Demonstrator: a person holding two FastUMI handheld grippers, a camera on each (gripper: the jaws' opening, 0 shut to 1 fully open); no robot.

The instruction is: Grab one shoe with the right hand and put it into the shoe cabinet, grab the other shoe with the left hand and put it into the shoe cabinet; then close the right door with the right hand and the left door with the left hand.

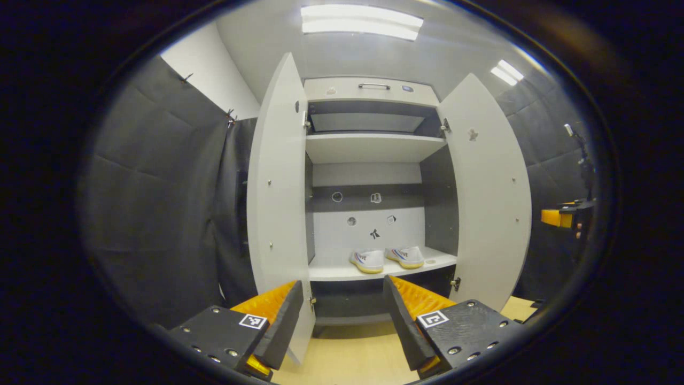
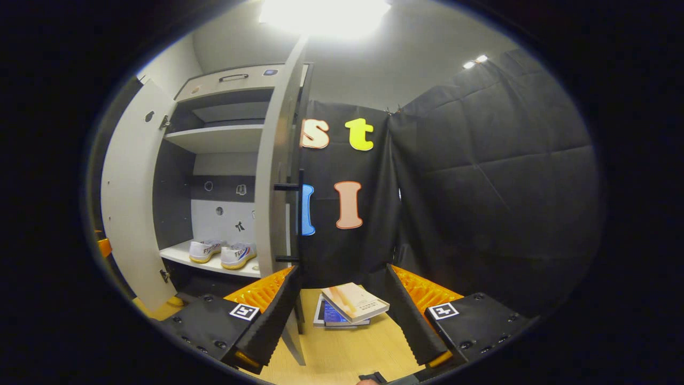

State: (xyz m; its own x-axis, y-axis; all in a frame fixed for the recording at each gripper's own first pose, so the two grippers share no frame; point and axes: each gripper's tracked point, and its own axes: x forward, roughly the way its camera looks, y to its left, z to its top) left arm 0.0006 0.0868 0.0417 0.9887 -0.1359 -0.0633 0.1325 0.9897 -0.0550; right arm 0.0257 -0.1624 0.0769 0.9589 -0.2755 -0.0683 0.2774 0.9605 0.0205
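Both shoes, one (image 1: 367, 260) beside the other (image 1: 407, 256), sat side by side on the lower shelf (image 1: 331, 271) of the cabinet (image 1: 368, 91), heels toward me, with the left door (image 1: 278, 203) and right door (image 1: 489, 198) both swung wide open. My left gripper (image 1: 344, 315) hung in front of the cabinet, its fingers spread wide with nothing between them. My right gripper (image 2: 342, 313) was just as wide and empty, near the right door's outer edge, above a few books (image 2: 350, 305) lying on the floor (image 2: 342, 353).
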